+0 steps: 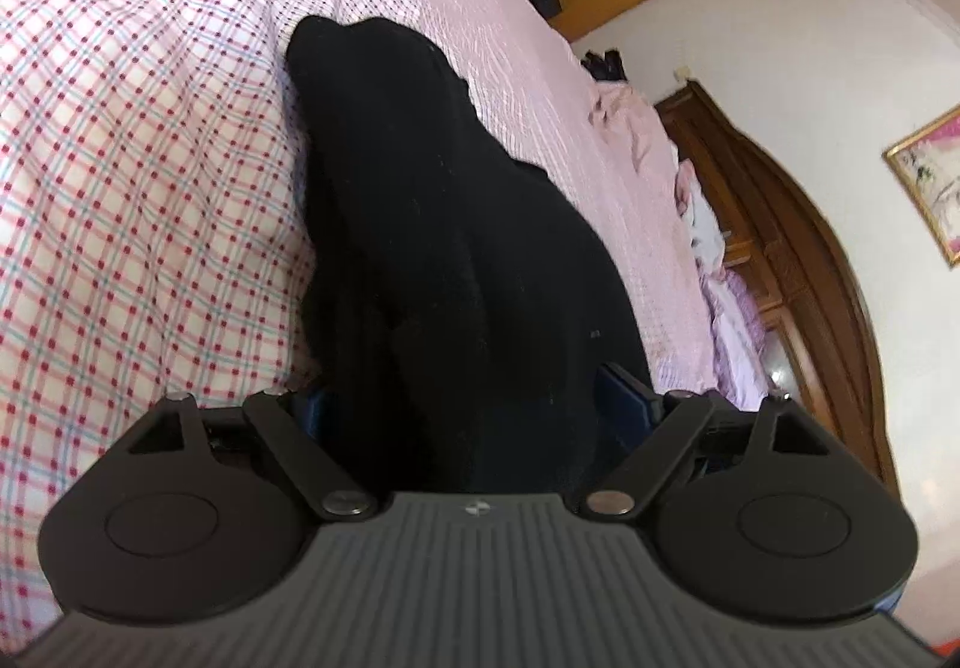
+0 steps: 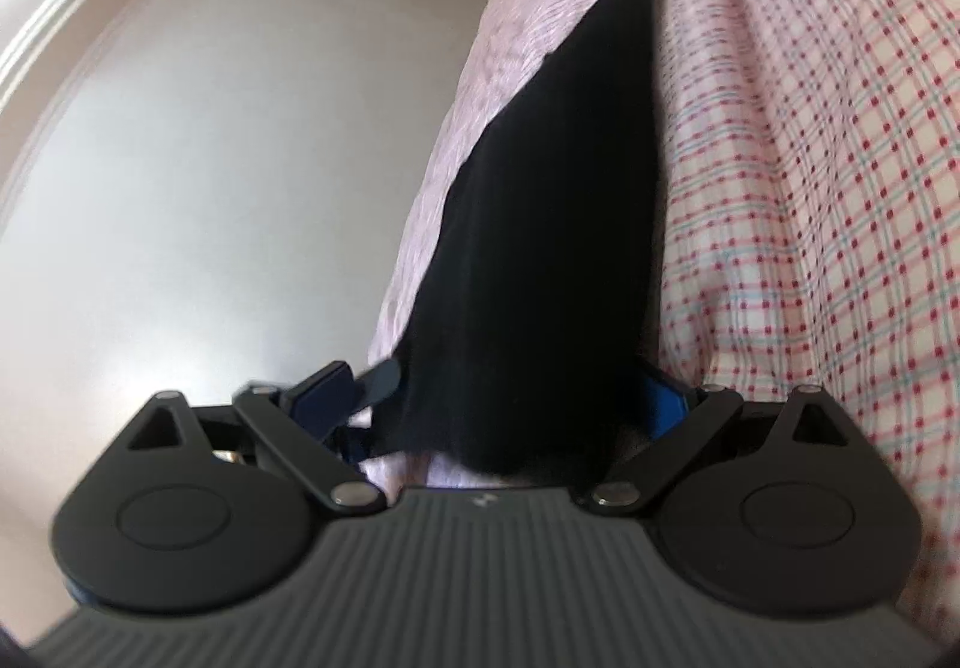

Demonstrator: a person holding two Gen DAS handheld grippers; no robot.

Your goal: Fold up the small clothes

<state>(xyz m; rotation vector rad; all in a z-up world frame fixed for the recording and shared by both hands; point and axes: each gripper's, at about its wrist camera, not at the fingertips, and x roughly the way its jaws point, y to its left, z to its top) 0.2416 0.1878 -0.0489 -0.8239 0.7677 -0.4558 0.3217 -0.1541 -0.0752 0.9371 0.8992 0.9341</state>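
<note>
A small black garment [image 1: 444, 224] hangs from my left gripper [image 1: 480, 404] and trails forward over the checked bed sheet [image 1: 132, 176]. The left jaws are shut on its near edge, and the cloth hides most of the blue fingers. In the right wrist view the same black garment [image 2: 552, 224] stretches away from my right gripper [image 2: 516, 404], whose blue fingers [image 2: 372, 380] clamp its near end. The cloth is lifted and pulled taut above the bed sheet [image 2: 828, 158].
A wooden headboard [image 1: 798, 272] and crumpled pink bedding [image 1: 714, 248] lie to the right in the left wrist view. A framed picture [image 1: 930, 176] hangs on the wall. The pale ceiling [image 2: 228, 176] fills the left of the right wrist view.
</note>
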